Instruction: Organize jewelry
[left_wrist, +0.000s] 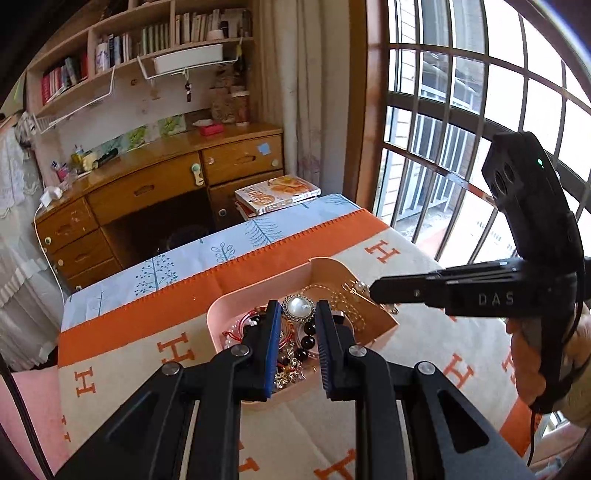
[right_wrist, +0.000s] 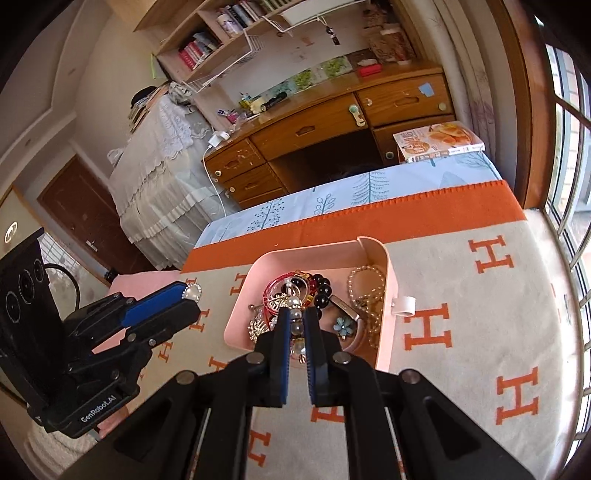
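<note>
- H-pattern blanket: covers the work surface; can't tell what's under it. No sorted piles or 2nd container on it in either view.
- Pink tray: sits mid-blanket and holds nearly all the jewelry in one jumbled heap. Judging by that, the task is at an early stage, w/ most pieces left to separate.
- Left gripper: fingers part-closed, pinching the pearl brooch by its rim. From the right wrist cam it hangs off the tray's 9 o'clock side, above the blanket, so 1 piece is out but not set down yet.
- Right gripper: fingers nearly together over the tray's 6 o'clock edge, apparently clamped on a pearl bead strand. The strand is not clear of the heap.
- Gold bead chain: loose along the tray's 3 o'clock wall, untouched.
- Black bead bracelet & red cord bangles: overlapping at tray centre; likely need untangling.
- Blue flower piece: near 5 o'clock in the tray, lying alone, an easy pick later.
</note>
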